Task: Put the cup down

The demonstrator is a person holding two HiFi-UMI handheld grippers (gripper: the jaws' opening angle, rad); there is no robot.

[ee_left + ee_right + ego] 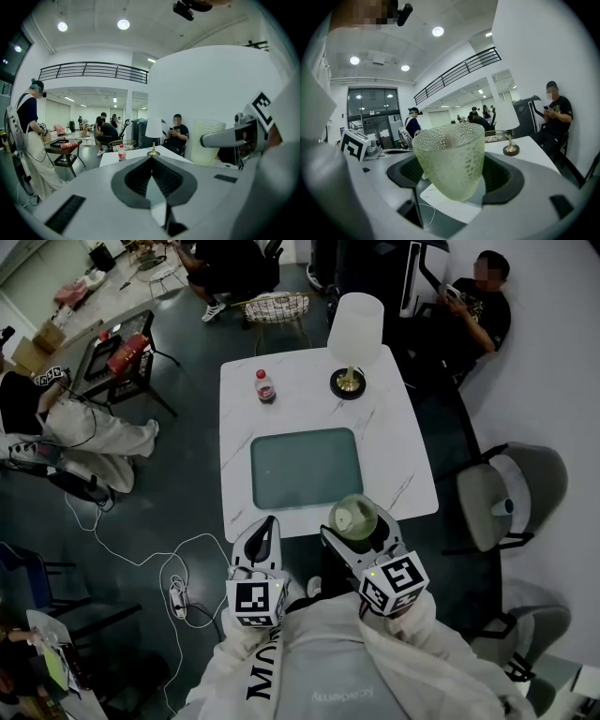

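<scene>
A pale green, bumpy glass cup (pixel 451 159) sits upright between the jaws of my right gripper (pixel 452 180), which is shut on it. In the head view the cup (pixel 353 517) hangs over the near edge of the white marble table (pixel 394 442), just right of the grey-green mat (pixel 306 468). My left gripper (pixel 265 538) hovers beside it at the table's near edge, shut and holding nothing; its dark pads (pixel 140 176) meet. The left gripper view shows the cup (pixel 207 140) off to the right.
On the table's far side stand a white-shaded lamp (pixel 352 338) and a small red-labelled bottle (pixel 265 386). Grey chairs (pixel 502 493) stand to the right, a wire basket (pixel 277 307) behind. People sit around the room; cables (pixel 178 577) lie on the floor at left.
</scene>
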